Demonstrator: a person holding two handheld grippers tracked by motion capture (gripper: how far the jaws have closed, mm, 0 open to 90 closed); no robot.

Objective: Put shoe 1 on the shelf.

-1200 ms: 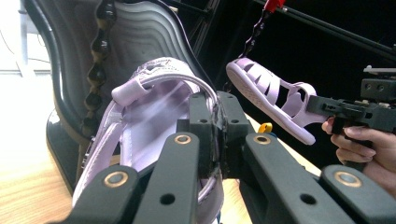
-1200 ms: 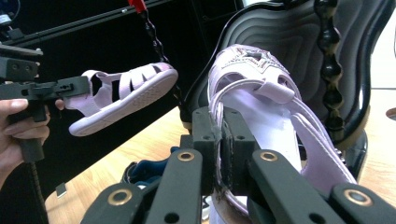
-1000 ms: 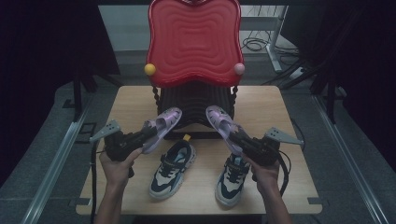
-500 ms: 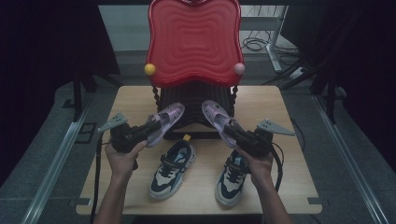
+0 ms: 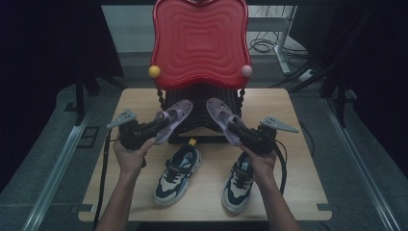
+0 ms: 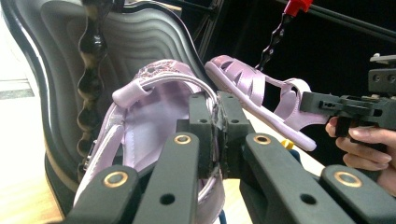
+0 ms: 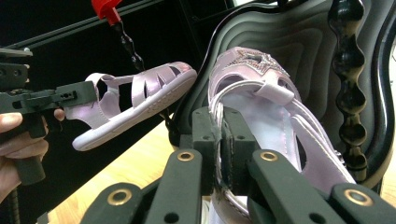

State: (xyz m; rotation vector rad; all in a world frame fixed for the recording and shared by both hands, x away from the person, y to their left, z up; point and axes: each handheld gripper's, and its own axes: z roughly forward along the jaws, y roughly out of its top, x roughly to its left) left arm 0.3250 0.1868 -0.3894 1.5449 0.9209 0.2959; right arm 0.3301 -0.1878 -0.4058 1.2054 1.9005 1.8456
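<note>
Lilac left sandal pinched in left gripper — right sandal likewise in right gripper.

Table: light wooden table bearing every item.
Back centre: red wavy-backed plastic rack on a black ribbed base.
Before the base: 2 lilac strappy sandals, left sandal and right sandal, held apart above the tabletop.
Front: 2 dark-and-cream sneakers, left sneaker beside right sneaker, under the sandals.
</note>
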